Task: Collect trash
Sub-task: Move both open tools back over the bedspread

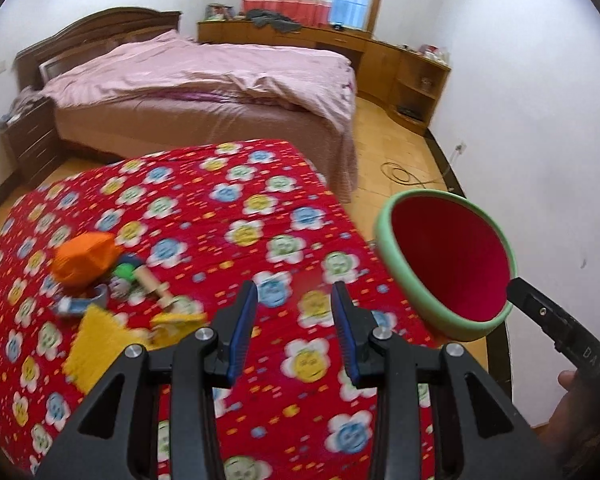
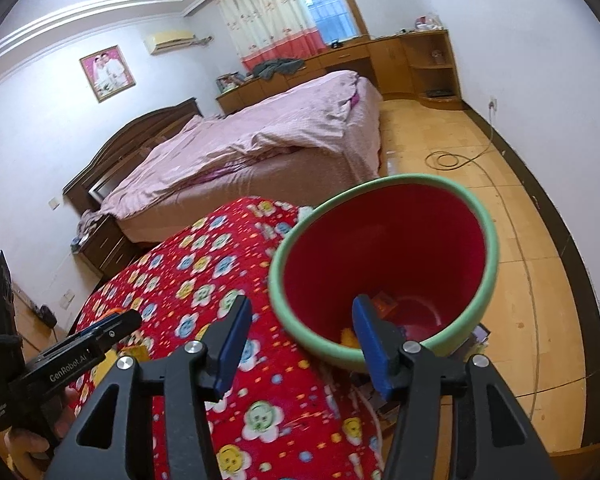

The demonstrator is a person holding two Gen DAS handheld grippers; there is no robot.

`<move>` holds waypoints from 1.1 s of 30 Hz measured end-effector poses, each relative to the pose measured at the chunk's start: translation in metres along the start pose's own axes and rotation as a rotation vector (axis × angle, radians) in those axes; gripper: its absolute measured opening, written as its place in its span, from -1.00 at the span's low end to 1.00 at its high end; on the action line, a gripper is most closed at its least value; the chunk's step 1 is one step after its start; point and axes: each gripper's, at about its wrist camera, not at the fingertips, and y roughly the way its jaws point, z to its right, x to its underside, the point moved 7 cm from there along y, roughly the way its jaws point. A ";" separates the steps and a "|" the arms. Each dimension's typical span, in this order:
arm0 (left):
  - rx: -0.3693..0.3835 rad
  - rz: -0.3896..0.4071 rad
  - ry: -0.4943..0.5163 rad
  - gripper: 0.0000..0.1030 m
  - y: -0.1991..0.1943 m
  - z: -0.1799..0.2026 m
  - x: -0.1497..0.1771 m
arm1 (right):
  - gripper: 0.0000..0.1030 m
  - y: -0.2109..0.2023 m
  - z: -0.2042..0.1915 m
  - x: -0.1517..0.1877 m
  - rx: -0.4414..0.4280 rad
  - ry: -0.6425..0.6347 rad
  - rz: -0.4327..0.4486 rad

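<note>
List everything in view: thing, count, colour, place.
bin: one, green outside, red inside, at the table's right edge; yellow and orange scraps inside
tablecloth: one, red, flowered, covering the table
trash pile: several pieces, orange, yellow, green, blue, on the cloth's left
bed: one, pink cover, behind the table
cabinets: wooden, along the far wall
cable: one, coiled on the floor
left gripper: open, empty
right gripper: open, at the bin's rim

"GenRobot.AI" runs in white along the black body of the left hand-held gripper [image 2: 112, 330] — right wrist view. A small white label sits lower on its handle (too blurred to read).
</note>
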 end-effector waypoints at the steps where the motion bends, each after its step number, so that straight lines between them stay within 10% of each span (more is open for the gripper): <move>1: -0.010 0.001 -0.008 -0.27 -0.002 -0.006 0.002 | 0.08 0.001 -0.005 0.002 -0.007 -0.006 -0.006; 33: -0.273 -0.141 -0.020 -0.07 0.008 -0.114 0.075 | 0.12 0.022 -0.080 0.044 -0.093 -0.127 -0.128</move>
